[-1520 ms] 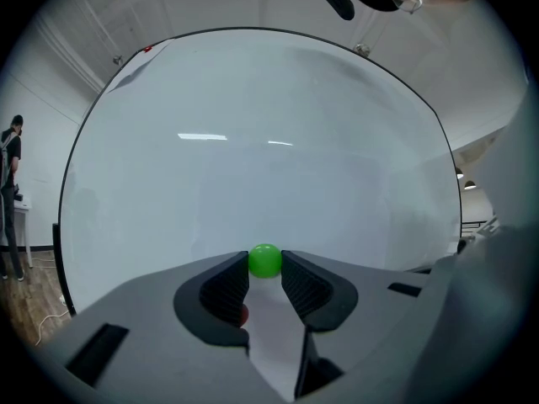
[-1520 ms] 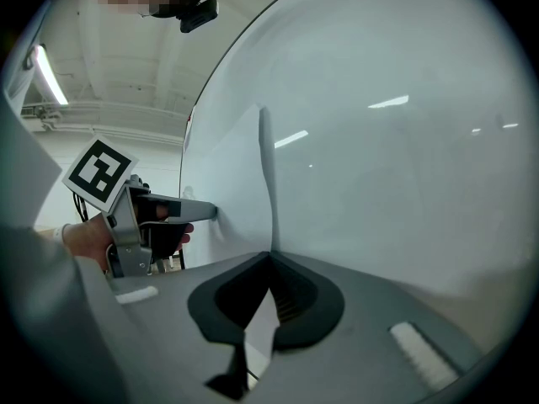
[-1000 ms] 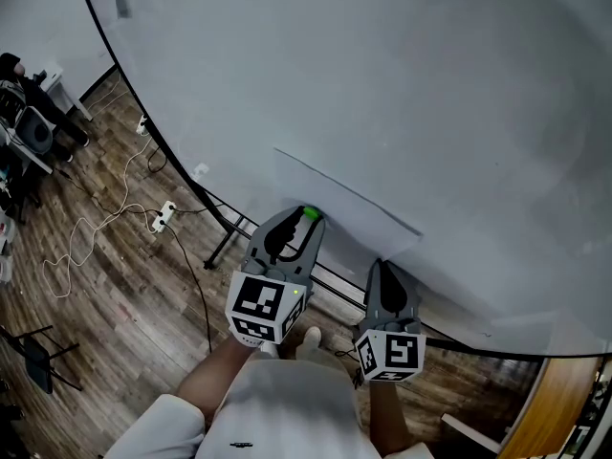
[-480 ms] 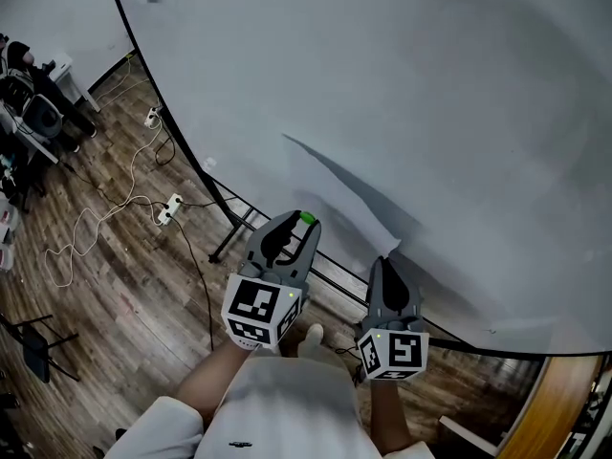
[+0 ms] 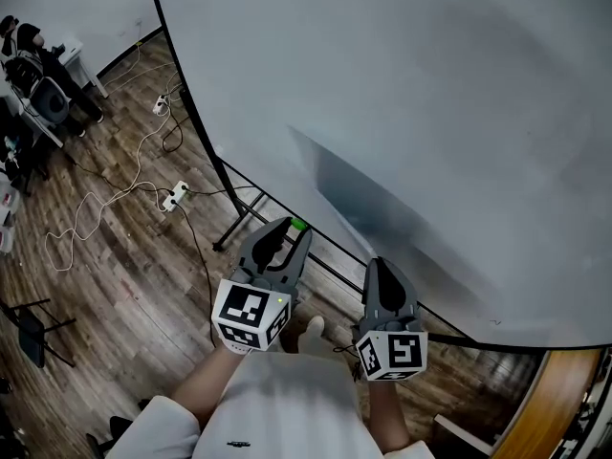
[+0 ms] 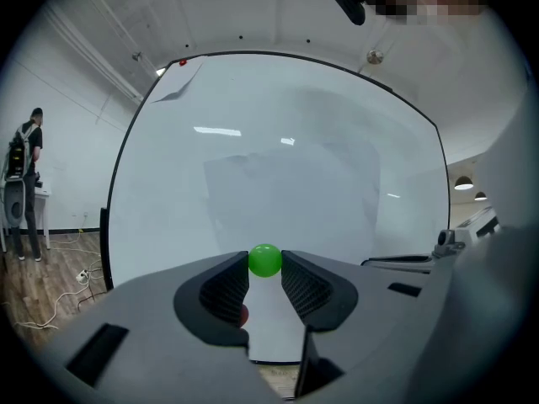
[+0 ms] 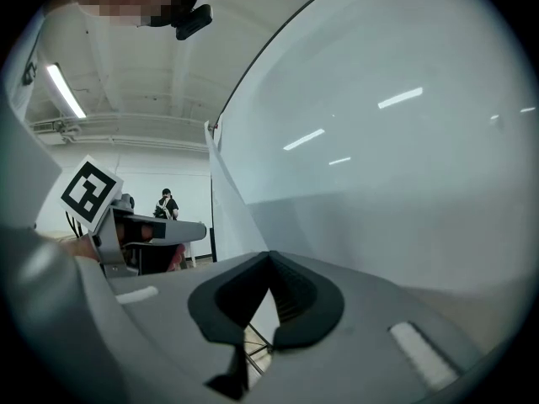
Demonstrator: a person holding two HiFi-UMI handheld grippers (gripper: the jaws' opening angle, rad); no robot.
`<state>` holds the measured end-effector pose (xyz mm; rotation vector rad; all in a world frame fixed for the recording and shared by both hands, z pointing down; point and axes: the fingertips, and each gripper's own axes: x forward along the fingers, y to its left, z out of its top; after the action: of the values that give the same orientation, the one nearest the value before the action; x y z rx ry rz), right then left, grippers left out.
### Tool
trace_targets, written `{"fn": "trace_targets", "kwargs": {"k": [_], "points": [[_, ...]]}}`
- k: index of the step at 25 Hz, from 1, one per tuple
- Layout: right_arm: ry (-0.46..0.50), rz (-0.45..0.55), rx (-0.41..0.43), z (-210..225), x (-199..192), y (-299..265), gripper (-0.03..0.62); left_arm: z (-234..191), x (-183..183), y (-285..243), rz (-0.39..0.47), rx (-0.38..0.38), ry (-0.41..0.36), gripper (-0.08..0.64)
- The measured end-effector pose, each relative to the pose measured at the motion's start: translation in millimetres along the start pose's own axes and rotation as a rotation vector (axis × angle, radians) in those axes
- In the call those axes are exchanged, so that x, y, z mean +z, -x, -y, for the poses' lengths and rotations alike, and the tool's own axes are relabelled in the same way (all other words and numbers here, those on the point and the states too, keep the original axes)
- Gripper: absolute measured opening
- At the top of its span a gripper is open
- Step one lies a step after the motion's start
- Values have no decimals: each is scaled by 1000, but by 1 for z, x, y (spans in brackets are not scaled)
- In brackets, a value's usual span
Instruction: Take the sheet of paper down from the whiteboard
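My left hand-held gripper (image 5: 290, 232) pinches a green ball (image 6: 265, 260), which I think is a magnet for pinning paper. My right hand-held gripper (image 7: 269, 259) is squeezed tight on the edge of the sheet of paper (image 5: 378, 204), so it leans off the whiteboard (image 5: 430, 65) without falling.

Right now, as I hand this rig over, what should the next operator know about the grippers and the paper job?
Left gripper: shut on a green magnet ball, held near the lower edge of the whiteboard.
Right gripper: fingers shut on the lower edge of the sheet of paper.
Sheet: hangs in front of the whiteboard, its lower part bowed off the surface. I cannot tell whether its top is fixed.
Done: a magnet is in hand, apparently off the board, and the sheet is gripped.
Left: draw the sheet clear, watching that the top edge frees.
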<state>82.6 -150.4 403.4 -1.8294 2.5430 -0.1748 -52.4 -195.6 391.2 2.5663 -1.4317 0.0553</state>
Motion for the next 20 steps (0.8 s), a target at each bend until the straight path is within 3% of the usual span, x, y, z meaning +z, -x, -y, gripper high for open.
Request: {"fn": "trace_targets", "kwargs": {"k": [20], "points": [[-17,-3,104,-89,-13,22,9,-44,-18,103,14,78,19,126]]}}
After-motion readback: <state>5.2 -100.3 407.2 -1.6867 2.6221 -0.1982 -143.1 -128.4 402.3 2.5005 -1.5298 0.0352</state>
